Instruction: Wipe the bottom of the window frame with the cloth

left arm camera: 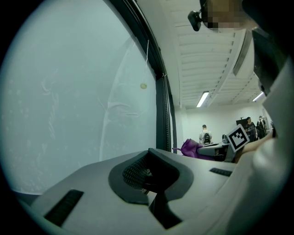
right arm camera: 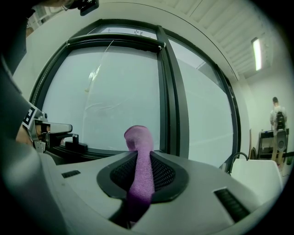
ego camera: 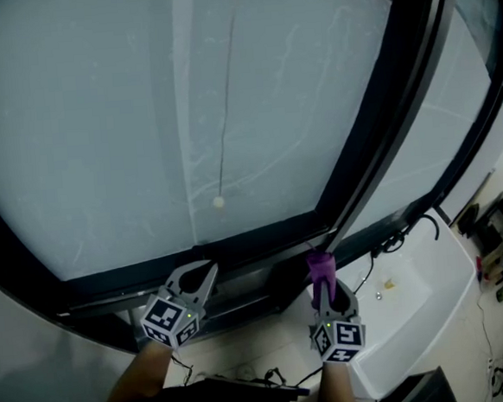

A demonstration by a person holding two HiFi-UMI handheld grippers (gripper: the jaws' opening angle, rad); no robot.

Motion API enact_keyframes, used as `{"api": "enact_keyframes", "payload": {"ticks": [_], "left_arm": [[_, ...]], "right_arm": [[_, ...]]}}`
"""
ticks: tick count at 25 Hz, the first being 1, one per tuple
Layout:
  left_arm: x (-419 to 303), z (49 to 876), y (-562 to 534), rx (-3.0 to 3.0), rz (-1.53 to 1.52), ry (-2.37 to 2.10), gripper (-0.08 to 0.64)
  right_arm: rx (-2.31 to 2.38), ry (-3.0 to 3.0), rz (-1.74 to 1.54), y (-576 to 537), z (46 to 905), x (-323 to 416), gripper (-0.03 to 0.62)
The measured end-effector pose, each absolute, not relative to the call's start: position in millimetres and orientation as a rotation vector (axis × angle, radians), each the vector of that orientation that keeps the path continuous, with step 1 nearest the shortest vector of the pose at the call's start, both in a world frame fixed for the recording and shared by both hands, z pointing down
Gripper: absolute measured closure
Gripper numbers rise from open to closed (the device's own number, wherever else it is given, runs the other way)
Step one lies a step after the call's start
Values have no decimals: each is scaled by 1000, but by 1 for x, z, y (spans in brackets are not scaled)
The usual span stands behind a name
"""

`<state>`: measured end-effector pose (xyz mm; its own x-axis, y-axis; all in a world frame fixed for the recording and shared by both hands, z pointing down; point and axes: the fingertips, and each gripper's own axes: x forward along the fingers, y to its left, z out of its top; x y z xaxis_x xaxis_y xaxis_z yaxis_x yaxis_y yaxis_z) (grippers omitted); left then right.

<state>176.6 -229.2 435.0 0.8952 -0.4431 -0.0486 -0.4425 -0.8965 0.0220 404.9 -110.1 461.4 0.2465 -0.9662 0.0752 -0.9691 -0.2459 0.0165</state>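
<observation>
Frosted window pane fills most of the head view, with a black window frame around it, a pull cord with a bead hanging in front of the glass, and a white ledge lower right. Right claw is clamped on the purple cloth. The cloth's free end sticks up past the fingertips, just beside where the frame's bottom rail meets the upright bar; can't tell if it touches. Right gripper view confirms it: cloth pinched between the ribbed pads. Left claw sits well to the left along the same bottom rail, pads together with nothing between them.
</observation>
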Motion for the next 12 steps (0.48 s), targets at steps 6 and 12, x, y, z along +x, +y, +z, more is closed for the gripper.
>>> {"api": "enact_keyframes", "payload": {"ticks": [6,12], "left_arm": [[175,435,-230,3033,-110,-733,558],[175,435,-229,3028,-123,-738,558]], "right_arm": [[2430,-1883,81,-108,463,409,522],[2439,-1883,82,-107,465,411,522]]}}
